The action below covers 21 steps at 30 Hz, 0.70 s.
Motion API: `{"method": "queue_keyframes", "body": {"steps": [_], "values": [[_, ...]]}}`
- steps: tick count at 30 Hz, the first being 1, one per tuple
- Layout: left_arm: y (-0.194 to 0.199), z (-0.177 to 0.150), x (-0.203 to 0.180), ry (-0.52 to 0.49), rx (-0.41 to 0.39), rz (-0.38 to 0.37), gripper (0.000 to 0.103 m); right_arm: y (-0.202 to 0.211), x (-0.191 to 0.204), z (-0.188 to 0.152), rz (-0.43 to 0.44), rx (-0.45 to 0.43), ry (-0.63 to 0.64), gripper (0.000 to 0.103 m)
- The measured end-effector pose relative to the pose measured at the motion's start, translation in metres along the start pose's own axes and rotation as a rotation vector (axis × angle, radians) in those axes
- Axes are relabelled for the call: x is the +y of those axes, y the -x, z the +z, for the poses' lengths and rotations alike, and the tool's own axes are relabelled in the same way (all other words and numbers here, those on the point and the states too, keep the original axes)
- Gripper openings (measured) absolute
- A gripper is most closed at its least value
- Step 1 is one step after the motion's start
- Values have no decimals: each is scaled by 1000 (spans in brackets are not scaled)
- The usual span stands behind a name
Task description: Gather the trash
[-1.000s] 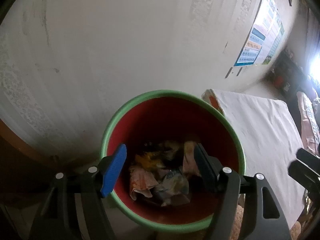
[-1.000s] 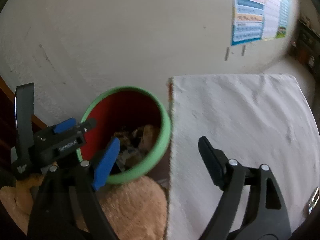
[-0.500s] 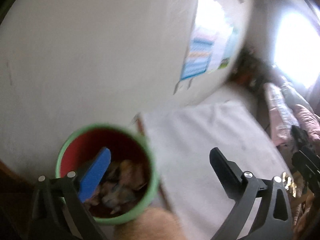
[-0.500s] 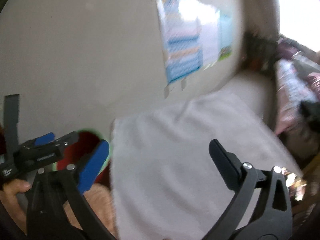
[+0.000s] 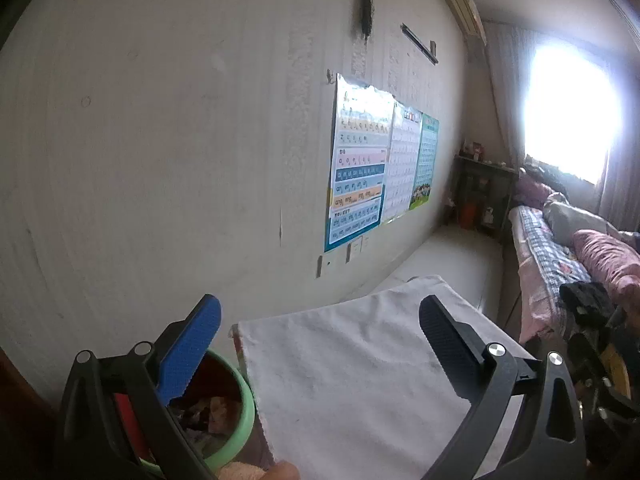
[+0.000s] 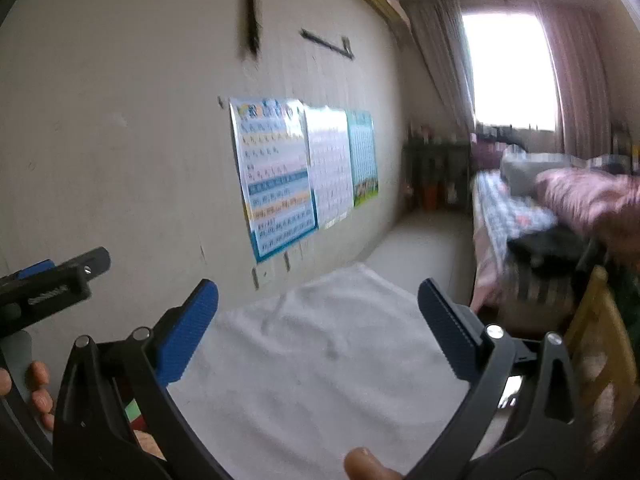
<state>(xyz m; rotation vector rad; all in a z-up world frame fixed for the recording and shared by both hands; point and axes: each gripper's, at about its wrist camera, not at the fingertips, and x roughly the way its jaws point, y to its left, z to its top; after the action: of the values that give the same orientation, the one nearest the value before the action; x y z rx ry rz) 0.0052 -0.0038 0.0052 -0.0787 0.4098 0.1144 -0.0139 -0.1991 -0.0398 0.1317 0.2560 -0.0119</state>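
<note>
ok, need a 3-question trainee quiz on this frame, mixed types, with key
1. True or false: the left gripper holds a piece of trash.
2. Where is the green-rimmed bin relative to the white cloth in the left wrist view? A) at its left edge B) on top of it C) far right
3. Fill in: the right gripper is ____, with nothing between its fingers.

Key: 1 false, it is open and empty; 2 A; 3 open.
</note>
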Motion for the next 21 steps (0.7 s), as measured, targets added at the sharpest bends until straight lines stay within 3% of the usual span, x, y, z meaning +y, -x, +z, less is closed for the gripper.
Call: {"method": "queue_keyframes", "body": {"steps": [21], "values": [[-8,-6,2,-16,54,25,95,-11,-1,-16,3,80,-7,98]]}}
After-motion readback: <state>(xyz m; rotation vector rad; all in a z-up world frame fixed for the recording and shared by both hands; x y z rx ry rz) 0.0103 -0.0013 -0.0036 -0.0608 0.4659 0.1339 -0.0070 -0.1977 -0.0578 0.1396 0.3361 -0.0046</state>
